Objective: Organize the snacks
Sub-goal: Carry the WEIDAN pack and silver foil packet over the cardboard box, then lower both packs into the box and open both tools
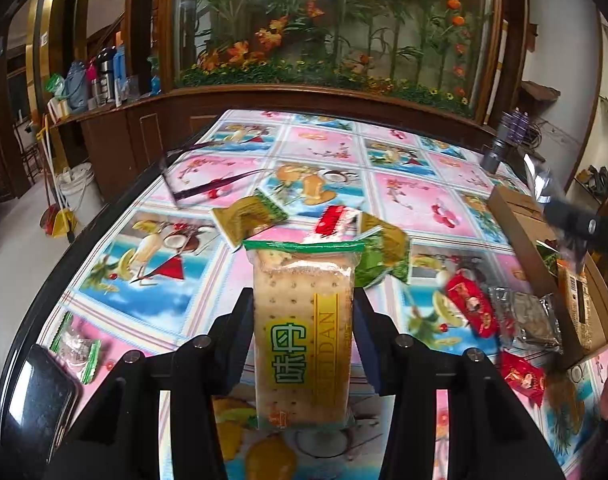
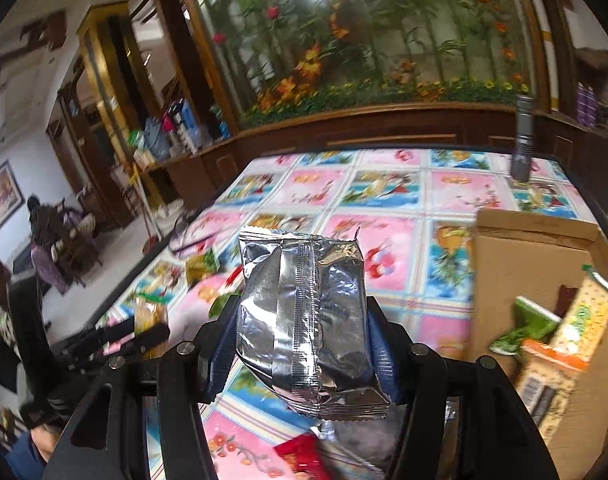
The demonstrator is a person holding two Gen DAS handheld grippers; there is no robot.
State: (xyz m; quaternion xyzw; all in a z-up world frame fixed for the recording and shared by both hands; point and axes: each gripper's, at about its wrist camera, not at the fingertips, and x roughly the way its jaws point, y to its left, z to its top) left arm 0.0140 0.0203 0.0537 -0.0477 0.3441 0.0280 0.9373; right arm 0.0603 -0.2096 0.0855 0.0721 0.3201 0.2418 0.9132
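left gripper (image 1: 304, 312): clamped on clear-wrapped rectangular cracker pack (image 1: 304, 328), lifted off the table for sorting | right gripper (image 2: 300, 320): clamped on crinkled silver foil pouch (image 2: 304, 312), likely bound for open brown cardboard box (image 2: 524, 264) to its right | loose snacks ahead on flowered tablecloth (image 1: 324, 148)

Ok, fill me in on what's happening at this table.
A person is sorting snacks with a gripper in each hand. The left gripper is shut on a cracker pack, held above the table. The right gripper is shut on a silver foil packet, next to the cardboard box, which already holds a few snacks. More wrapped snacks lie loose on the patterned cloth.
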